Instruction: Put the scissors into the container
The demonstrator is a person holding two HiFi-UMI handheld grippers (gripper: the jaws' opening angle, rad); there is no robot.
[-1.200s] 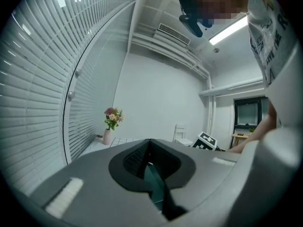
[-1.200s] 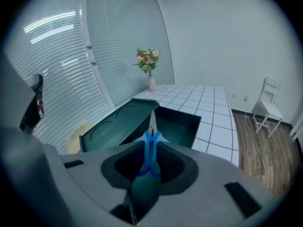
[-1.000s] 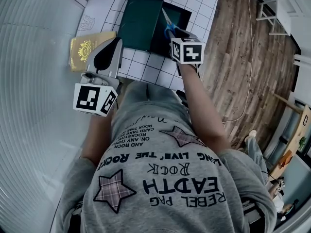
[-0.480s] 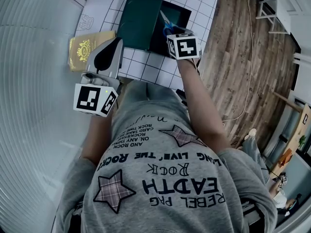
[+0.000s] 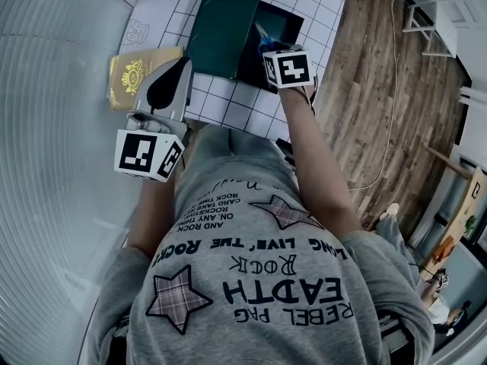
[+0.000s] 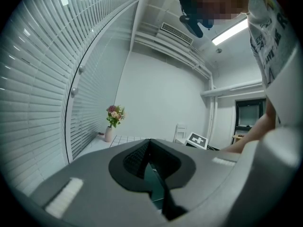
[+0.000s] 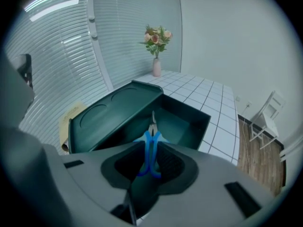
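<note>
Container mouth open from above; its raised lid blocks the left side.

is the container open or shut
Open. The container's lid sits off to the left, and its dark inside is in plain view.

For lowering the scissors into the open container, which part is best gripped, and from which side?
Probably best: grip the scissors by their blue handle loops, coming from the handle end, as the right gripper does. The closed loops lie flat together, giving the jaws two broad sides to press, and the blades point away, down toward the open container.
</note>
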